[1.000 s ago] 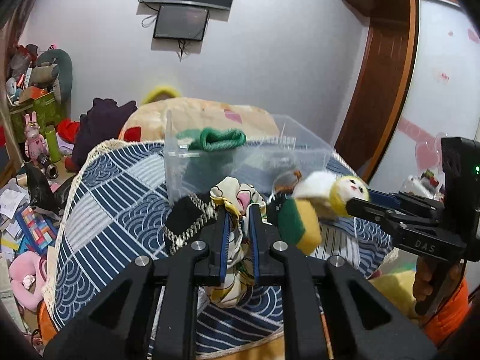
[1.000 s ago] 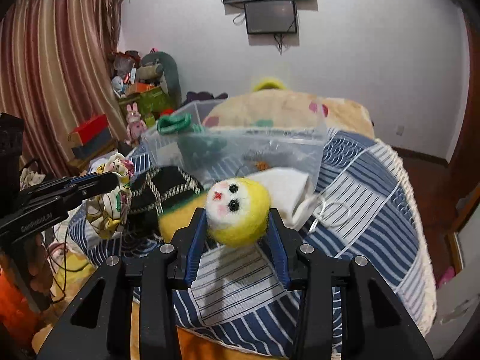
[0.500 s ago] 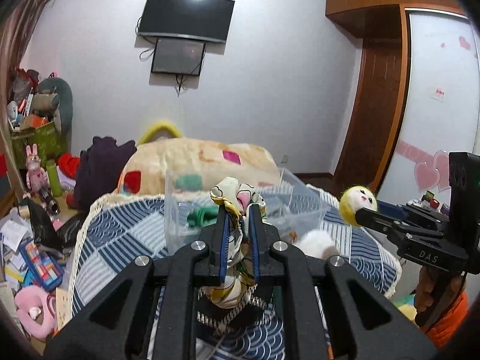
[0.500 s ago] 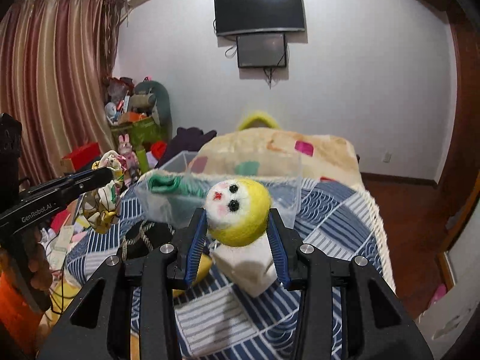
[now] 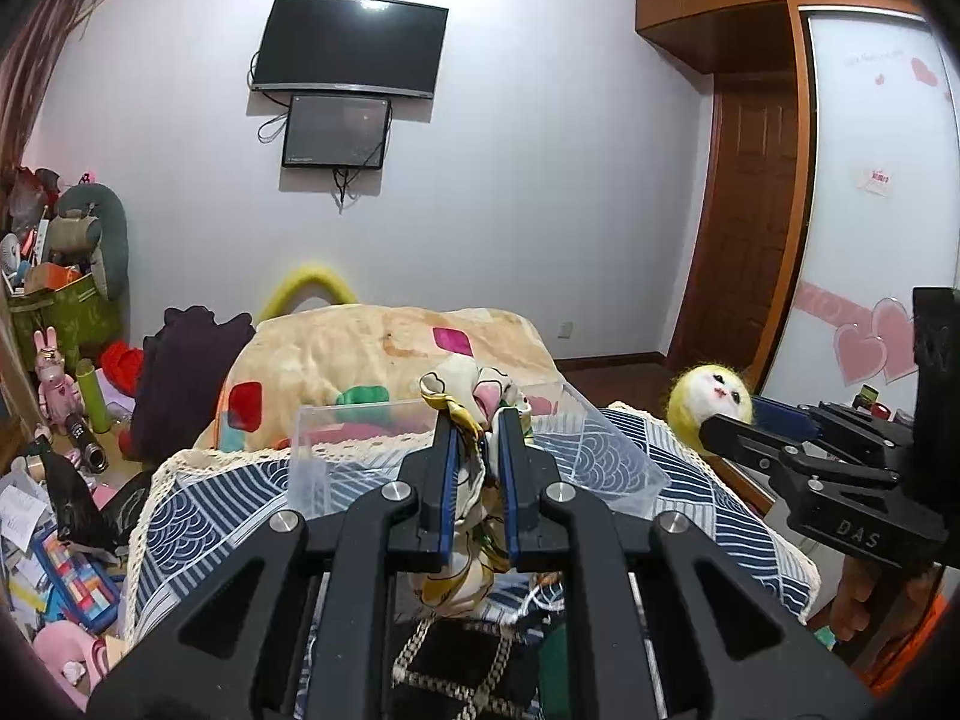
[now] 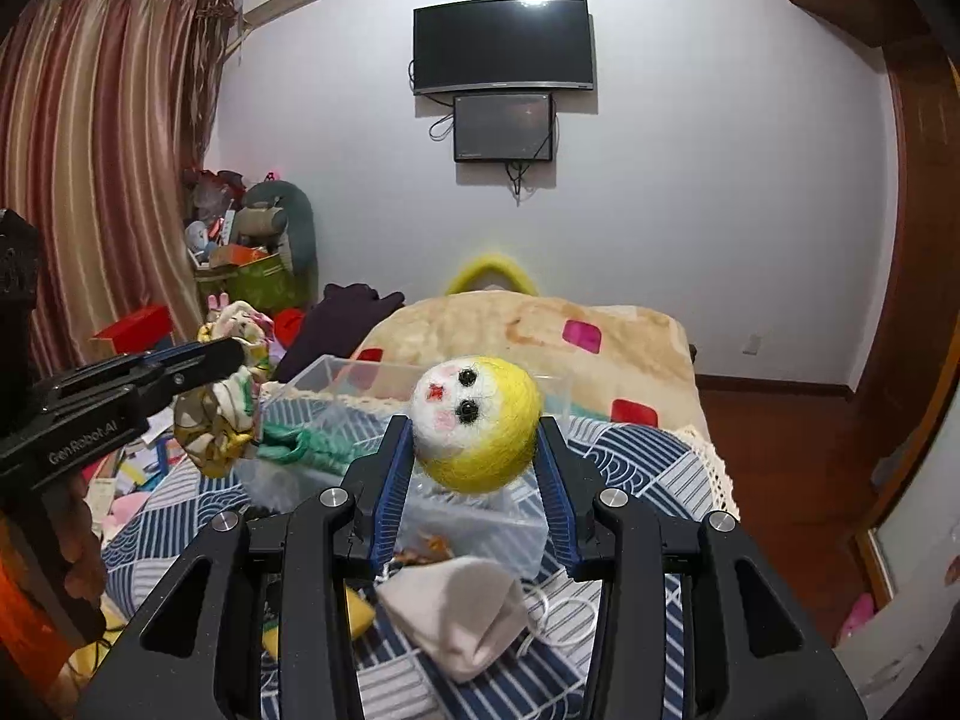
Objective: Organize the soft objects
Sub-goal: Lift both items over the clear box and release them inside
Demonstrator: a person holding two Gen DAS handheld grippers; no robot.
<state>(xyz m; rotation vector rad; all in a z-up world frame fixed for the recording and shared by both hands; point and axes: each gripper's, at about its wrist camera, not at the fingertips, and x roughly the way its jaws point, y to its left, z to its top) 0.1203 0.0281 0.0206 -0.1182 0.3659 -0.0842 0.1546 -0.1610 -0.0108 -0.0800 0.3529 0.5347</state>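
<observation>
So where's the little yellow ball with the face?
The yellow felt ball is pinched in the right gripper, held up in front of the clear plastic bin on the bed.

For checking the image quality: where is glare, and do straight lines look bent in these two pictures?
Left wrist view: glare streak on the television, door frame bowed. Right wrist view: similar glare on the television, curtain curving near the edge.

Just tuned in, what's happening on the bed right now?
A person holds a gripper in each hand above the patterned bedspread. The left gripper is shut on a crumpled floral scarf; the right gripper is clamped on a yellow felt ball with a face. Both are held up near the clear plastic bin, which already has a green knitted piece inside. A beige cloth lies on the bedspread.
</observation>
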